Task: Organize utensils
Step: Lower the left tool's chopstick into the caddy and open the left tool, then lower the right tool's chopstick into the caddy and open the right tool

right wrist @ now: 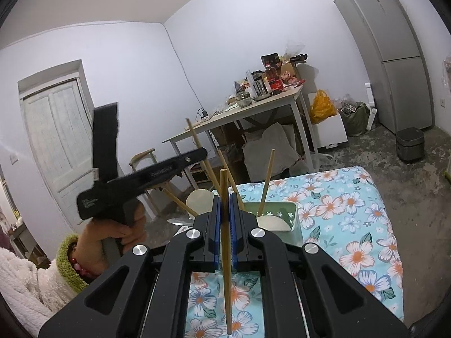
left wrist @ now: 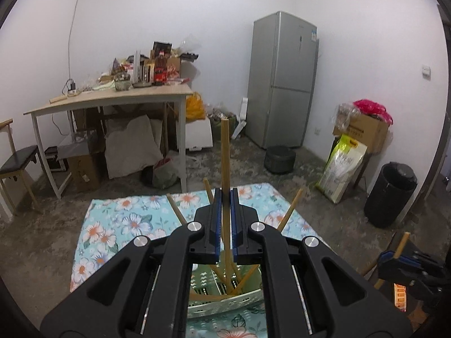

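In the left wrist view my left gripper (left wrist: 225, 194) is shut on a bamboo chopstick (left wrist: 225, 152) that stands upright. Its lower end reaches into a pale green basket (left wrist: 225, 301) holding several other chopsticks. My right gripper (left wrist: 394, 255) shows at the lower right, gripping its own chopstick (left wrist: 402, 242). In the right wrist view my right gripper (right wrist: 224, 200) is shut on a chopstick (right wrist: 227, 281), held nearly upright just in front of the basket (right wrist: 293, 211). The left gripper (right wrist: 204, 153) is over the basket's left side, held by a hand (right wrist: 112, 231).
The basket stands on a table with a floral cloth (right wrist: 352, 211). Two pale round spoon-like heads (right wrist: 200, 200) lean in the basket. Beyond are a cluttered wooden table (left wrist: 112, 98), a grey fridge (left wrist: 284, 79), a black bin (left wrist: 390, 194), boxes and bags on the floor.
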A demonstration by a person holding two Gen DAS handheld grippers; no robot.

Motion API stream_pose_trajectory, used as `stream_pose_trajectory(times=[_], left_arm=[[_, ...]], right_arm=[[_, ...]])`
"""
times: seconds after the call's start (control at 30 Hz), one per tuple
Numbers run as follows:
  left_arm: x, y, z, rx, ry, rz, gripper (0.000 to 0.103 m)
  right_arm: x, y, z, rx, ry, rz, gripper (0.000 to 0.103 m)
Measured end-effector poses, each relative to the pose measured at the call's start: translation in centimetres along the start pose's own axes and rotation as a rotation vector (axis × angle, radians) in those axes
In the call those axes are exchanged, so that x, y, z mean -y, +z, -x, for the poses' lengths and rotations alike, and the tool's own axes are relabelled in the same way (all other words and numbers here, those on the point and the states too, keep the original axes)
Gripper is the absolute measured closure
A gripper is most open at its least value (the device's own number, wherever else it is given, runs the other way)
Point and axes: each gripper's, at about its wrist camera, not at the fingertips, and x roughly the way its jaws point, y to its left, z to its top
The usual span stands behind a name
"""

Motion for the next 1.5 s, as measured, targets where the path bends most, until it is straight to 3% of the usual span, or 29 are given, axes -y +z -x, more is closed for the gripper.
stream_pose_trajectory(times=[0.17, 0.2, 0.27, 0.43, 0.67, 0.97, 1.1, 1.5], left_arm=[[-0.3, -0.7, -0.8, -0.044, -0.005, 0.014, 0.095], [-0.5, -0.9, -0.6, -0.044, -0.014, 0.027, 0.090], [-1.1, -1.1, 0.2, -0.030, -0.013, 0.048, 0.067], [-2.3, -1.9, 3.5, 0.016, 0.009, 0.068, 0.043], [-4.9, -5.6, 8.4, -0.022, 0.107, 0.060, 0.025], [-7.9, -11.6, 7.8, -0.237, 0.246, 0.160, 0.020], [-8.6, -12.6, 6.9, -0.294, 0.265, 0.191, 0.018], [-10.2, -13.4, 6.4, -0.335, 0.322, 0.249, 0.017]], right_arm=[[0.2, 0.0, -0.1, -0.007, -0.011, -0.005, 0.097], [0.2, 0.0, 0.0, -0.006, -0.013, -0.005, 0.097], [0.2, 0.1, 0.1, -0.003, -0.018, -0.005, 0.097], [-0.4, 1.1, 0.7, 0.023, -0.023, 0.020, 0.097], [-2.6, 5.2, 1.7, 0.123, 0.030, 0.096, 0.097], [-6.9, 10.4, 0.0, 0.257, 0.075, 0.197, 0.097], [-7.7, 11.4, -2.5, 0.274, 0.012, 0.232, 0.097], [-4.4, 9.0, -11.1, 0.139, -0.153, 0.198, 0.097]])
